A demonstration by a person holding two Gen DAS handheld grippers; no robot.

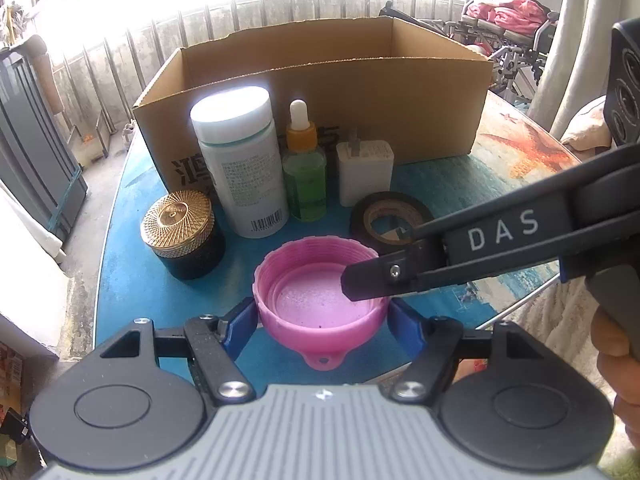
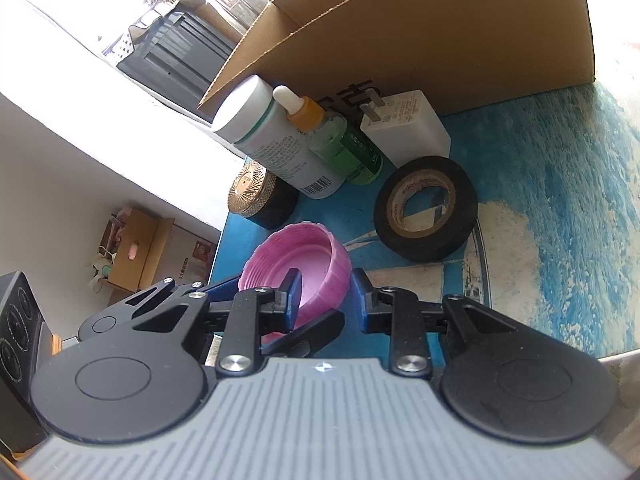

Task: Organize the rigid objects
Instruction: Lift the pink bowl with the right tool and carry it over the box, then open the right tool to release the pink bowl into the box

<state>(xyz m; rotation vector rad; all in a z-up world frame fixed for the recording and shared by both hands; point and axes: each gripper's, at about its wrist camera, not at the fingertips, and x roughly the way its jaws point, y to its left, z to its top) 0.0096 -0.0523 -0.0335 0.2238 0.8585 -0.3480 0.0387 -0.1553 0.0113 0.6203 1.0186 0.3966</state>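
Note:
A pink screw cap (image 1: 320, 300) lies open side up between both grippers at the near edge of the blue table (image 1: 132, 280). My left gripper (image 1: 322, 320) has its blue pads pressed on the cap's two outer sides. My right gripper (image 1: 380, 260) comes in from the right, one finger inside the cap and the other outside its wall. In the right wrist view the cap (image 2: 304, 248) has its wall pinched in that gripper (image 2: 326, 292). Whether the cap rests on the table I cannot tell.
Behind the cap stand a black jar with a gold lid (image 1: 180, 232), a white bottle (image 1: 240, 160), a green dropper bottle (image 1: 304, 176) and a white charger (image 1: 366, 168). A black tape roll (image 1: 390, 220) lies flat. An open cardboard box (image 1: 320, 92) stands at the back.

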